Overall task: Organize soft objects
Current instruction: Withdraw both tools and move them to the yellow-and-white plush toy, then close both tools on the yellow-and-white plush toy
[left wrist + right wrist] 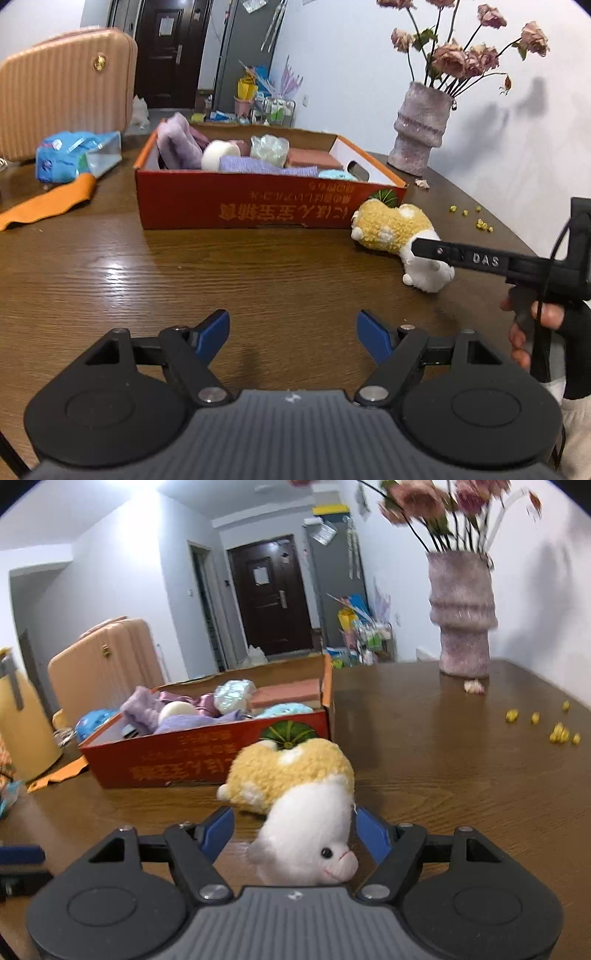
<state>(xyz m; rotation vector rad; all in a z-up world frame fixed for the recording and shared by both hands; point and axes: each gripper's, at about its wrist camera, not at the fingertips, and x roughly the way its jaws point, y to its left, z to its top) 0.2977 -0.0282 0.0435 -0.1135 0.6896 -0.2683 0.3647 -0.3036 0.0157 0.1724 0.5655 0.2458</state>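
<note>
Plush toy (295, 794) (yellow and white) lies on the wooden table (258, 266), just beside the near right corner of the red cardboard box (258, 201). Right gripper (295, 830): jaws spread around the toy's white head, one blue pad at its side; firm contact cannot be confirmed. Its finger reads "DAS". Left gripper (293, 334): jaws wide, nothing between. Box lettering is inverted and unreadable.
</note>
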